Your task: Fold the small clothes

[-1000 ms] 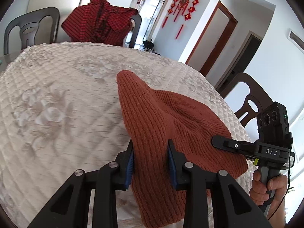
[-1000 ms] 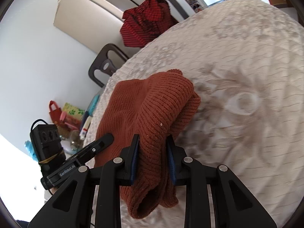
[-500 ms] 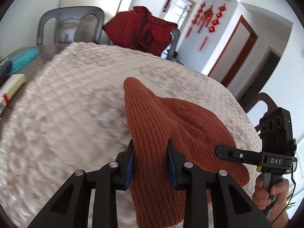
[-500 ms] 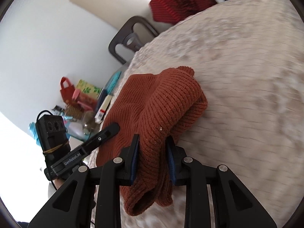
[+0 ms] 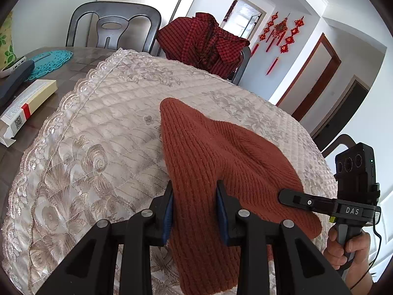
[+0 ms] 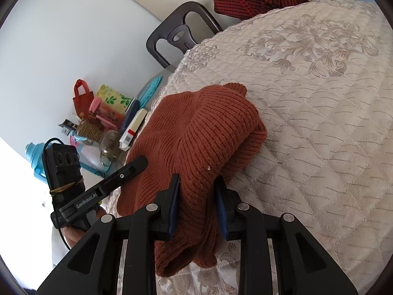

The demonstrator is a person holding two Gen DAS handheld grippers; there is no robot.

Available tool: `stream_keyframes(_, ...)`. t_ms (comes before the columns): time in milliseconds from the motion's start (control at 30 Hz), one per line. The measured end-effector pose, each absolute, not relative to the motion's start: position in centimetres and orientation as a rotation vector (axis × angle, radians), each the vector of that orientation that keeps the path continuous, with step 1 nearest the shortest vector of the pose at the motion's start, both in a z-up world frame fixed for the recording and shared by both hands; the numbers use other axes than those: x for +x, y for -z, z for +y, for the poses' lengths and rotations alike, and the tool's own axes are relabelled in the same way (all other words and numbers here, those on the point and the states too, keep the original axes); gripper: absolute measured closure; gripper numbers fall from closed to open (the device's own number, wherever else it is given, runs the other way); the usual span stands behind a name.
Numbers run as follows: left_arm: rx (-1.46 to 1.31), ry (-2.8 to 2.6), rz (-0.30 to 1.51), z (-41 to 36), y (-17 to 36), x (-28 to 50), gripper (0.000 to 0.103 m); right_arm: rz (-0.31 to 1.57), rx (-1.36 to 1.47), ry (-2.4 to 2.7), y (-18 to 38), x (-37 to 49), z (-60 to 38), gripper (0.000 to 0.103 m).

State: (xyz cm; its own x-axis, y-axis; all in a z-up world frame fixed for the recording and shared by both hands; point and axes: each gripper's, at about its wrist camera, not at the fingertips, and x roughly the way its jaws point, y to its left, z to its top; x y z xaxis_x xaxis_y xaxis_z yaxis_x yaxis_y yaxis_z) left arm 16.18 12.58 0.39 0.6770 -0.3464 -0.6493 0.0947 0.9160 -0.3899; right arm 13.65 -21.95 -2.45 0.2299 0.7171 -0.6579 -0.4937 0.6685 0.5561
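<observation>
Both claws are clamped on the near hem of the knit hat [image 5: 221,162]: left claw [image 5: 194,211] on its left side, right claw [image 6: 197,206] on the right. The hat's long axis runs straight away from both claws across the quilted surface [image 5: 98,127], crown farthest.

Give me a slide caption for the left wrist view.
Left gripper clamps the rust knit hat on a quilted tablecloth.

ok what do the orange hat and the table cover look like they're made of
Hat: thick ribbed knit, likely wool or acrylic, matte and slightly fuzzy. Table cover: quilted fabric with a satin-like sheen, diamond stitching, floral embroidery and a lacy scalloped edge.
</observation>
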Motion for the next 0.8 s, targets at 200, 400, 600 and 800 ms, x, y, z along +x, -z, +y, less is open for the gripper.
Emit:
stream_keyframes(200,-0.337,0.259,0.784,13.1,-0.9,16.2,0.070,1.022,0.230,-0.848,1.7,13.0,-21.6,0.076)
stream_keyframes(400,-0.334,0.247,0.785,13.7,-1.0,15.9,0.070,1.030,0.246,-0.858,2.0,12.8,-21.0,0.076)
stream_keyframes(600,-0.337,0.252,0.799,14.3,-0.1,15.6,0.069,1.068,0.265,-0.848,3.4,13.5,-21.2,0.070)
stream_keyframes(800,-0.325,0.211,0.758,15.0,-1.5,14.6,0.067,0.969,0.203,-0.811,0.5,12.2,-22.2,0.069)
